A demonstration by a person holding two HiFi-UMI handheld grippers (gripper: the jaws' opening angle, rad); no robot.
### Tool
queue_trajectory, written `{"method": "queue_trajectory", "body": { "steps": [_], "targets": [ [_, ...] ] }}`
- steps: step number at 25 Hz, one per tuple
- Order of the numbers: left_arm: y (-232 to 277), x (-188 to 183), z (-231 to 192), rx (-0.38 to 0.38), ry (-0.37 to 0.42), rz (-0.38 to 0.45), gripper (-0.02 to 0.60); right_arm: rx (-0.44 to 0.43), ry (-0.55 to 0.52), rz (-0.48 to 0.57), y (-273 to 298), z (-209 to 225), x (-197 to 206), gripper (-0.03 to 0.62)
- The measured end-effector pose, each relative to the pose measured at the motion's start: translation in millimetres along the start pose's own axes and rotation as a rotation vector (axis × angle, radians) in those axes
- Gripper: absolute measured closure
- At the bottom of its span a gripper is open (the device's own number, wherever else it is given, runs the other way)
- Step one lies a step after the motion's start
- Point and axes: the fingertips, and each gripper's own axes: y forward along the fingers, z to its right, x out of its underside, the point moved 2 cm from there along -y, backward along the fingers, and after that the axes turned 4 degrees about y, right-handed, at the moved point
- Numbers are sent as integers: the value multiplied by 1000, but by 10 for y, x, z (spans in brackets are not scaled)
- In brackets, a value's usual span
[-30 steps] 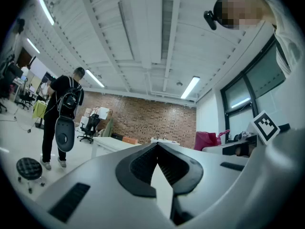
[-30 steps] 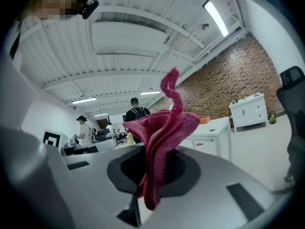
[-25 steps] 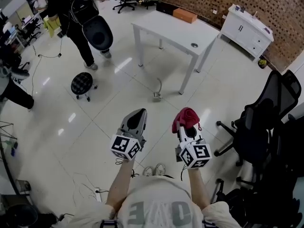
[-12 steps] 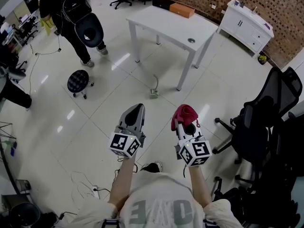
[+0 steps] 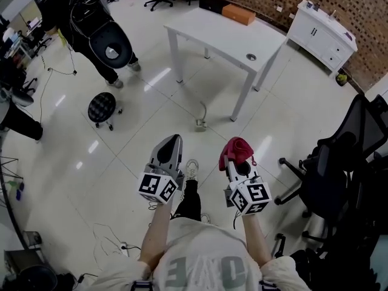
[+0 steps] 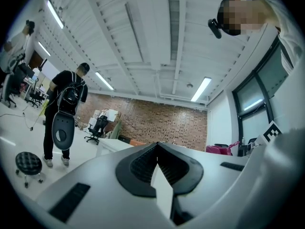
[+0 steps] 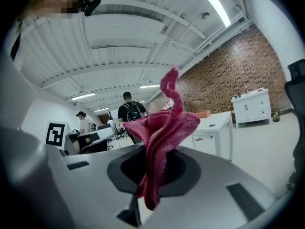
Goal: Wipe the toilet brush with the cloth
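While left gripper [image 5: 172,140] points level (empty), right gripper [image 5: 236,161] pinches cloth [image 5: 237,148].

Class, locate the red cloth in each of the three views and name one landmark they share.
Head view: red cloth, right of centre, pinched in the right gripper.
Left gripper view: small pink patch, lower right, probably it.
Right gripper view: centre, between the jaws.
Shared landmark: brick wall.

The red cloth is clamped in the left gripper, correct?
No: the cloth is clamped in the right gripper, not the left gripper, which is shut on nothing. The right gripper view shows it.
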Motion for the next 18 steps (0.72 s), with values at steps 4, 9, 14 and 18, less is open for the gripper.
{"method": "queue_trajectory", "body": {
  "steps": [4, 9, 14, 18],
  "targets": [
    [662, -21, -472, 16, -21, 32, 575, 3, -20, 17, 711, 208, -235, 563],
    [1651, -218, -1091, 66, -22, 50, 577, 31, -33, 41, 1717, 474, -731, 563],
    [2445, -318, -1639, 118, -14, 49, 576, 60, -24, 73, 2598, 694, -1090, 562],
    [2813, -239, -1885, 122, -37, 25, 576, 65, -20, 60, 2995, 840, -1197, 563]
  ]
}}
